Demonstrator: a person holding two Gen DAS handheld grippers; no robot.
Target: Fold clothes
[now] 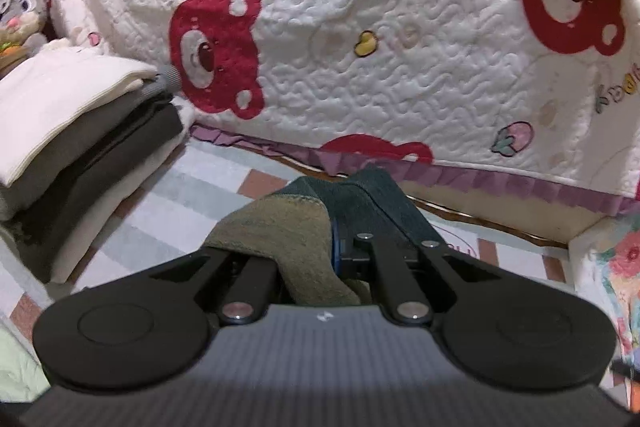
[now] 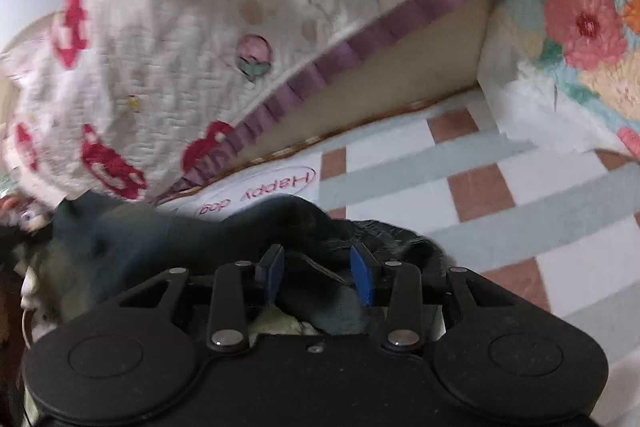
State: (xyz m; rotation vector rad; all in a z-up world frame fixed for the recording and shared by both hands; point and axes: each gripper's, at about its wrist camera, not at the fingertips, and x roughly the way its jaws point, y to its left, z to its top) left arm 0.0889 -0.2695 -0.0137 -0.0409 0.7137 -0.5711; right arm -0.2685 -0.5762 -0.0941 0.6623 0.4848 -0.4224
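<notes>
In the left wrist view my left gripper (image 1: 352, 203) is shut on a dark teal garment (image 1: 276, 227) with an olive fleecy inside; the cloth drapes over the fingers and hides their tips. In the right wrist view the same dark garment (image 2: 160, 235) lies bunched on the checked sheet (image 2: 480, 187). My right gripper (image 2: 318, 267) stands over it with its blue pads (image 2: 362, 275) apart. Folds of the cloth lie between and under the jaws, and the pads do not press on them.
A stack of folded clothes (image 1: 80, 131), cream on top of grey and dark pieces, sits at the left on the checked sheet (image 1: 200, 187). A white quilt with red bears (image 1: 360, 47) hangs behind. Floral fabric (image 2: 580, 27) is at the right, a plush toy (image 1: 20, 7) at far left.
</notes>
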